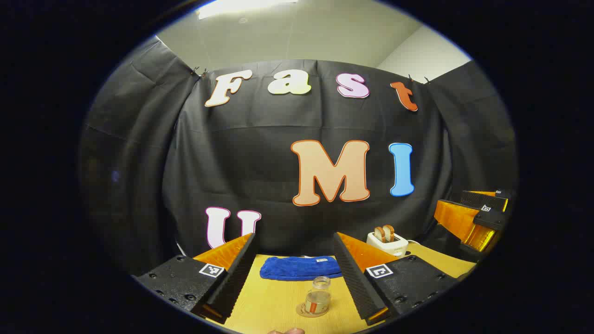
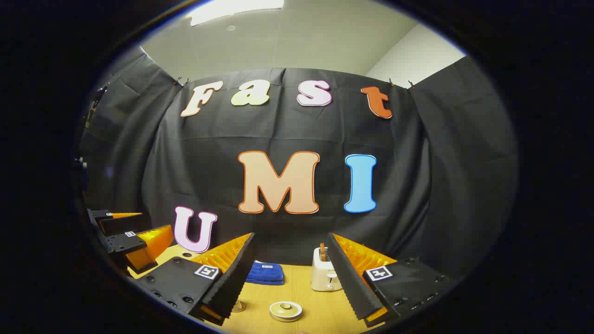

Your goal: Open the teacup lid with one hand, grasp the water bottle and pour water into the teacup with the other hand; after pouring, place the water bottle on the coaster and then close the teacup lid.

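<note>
Both tools are held above the counter (image 1: pixel 274 301) with fingers spread wide, holding nothing. In the left gripper view, the left tool (image 1: pixel 294 283) frames the bottle (image 1: pixel 318 297), upright on its coaster (image 1: pixel 304 311), with a blue cloth (image 1: pixel 297 267) behind toward the counter's far edge. In the right gripper view, the right tool (image 2: pixel 287 278) frames the lidded teacup (image 2: pixel 285 311); a toaster (image 2: pixel 323 274) stands beyond it.

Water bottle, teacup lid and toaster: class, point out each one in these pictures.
Water bottle (image 1: pixel 318 297): left gripper view, on its clear body.
Teacup lid (image 2: pixel 286 310): right gripper view, on its pale round top.
Toaster (image 2: pixel 323 275): right gripper view, on its white front.
</note>
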`<state>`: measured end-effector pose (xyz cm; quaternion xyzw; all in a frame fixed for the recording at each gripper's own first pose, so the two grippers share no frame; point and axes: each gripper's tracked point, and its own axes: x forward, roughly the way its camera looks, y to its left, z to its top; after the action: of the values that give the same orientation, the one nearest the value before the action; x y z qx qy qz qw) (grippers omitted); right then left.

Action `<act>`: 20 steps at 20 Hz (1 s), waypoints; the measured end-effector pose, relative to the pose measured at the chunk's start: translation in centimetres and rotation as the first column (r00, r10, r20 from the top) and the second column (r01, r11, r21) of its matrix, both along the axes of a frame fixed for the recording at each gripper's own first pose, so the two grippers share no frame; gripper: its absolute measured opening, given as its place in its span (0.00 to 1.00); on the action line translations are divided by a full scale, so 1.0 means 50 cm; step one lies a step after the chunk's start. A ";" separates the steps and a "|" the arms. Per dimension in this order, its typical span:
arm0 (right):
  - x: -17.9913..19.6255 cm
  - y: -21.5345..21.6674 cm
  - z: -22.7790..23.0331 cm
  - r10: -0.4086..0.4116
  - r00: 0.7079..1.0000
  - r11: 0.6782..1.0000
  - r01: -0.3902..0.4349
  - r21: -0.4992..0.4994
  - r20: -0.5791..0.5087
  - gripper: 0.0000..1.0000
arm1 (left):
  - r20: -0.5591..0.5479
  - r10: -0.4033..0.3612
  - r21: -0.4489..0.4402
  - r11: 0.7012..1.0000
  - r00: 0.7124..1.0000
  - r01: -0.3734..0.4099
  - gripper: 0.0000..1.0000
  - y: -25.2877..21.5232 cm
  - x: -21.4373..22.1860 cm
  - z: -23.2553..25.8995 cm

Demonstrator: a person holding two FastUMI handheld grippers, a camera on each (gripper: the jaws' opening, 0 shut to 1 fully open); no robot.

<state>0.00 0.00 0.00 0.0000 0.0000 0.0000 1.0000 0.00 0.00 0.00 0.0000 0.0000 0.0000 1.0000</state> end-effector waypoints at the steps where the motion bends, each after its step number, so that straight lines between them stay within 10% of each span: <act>1: 0.000 0.001 -0.003 0.005 1.000 1.000 -0.005 0.000 -0.005 1.00 | 0.002 0.004 0.002 1.000 1.000 -0.004 0.95 0.002 0.000 0.003; 20: 0.020 0.006 -0.042 0.046 0.998 0.999 -0.046 -0.001 -0.039 0.92 | 0.027 0.032 0.007 0.999 0.999 -0.032 0.95 0.009 0.000 0.015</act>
<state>0.99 0.32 -2.10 -0.0009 0.0195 0.0230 0.9995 0.00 0.44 0.74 0.0036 -0.0136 0.0162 0.9998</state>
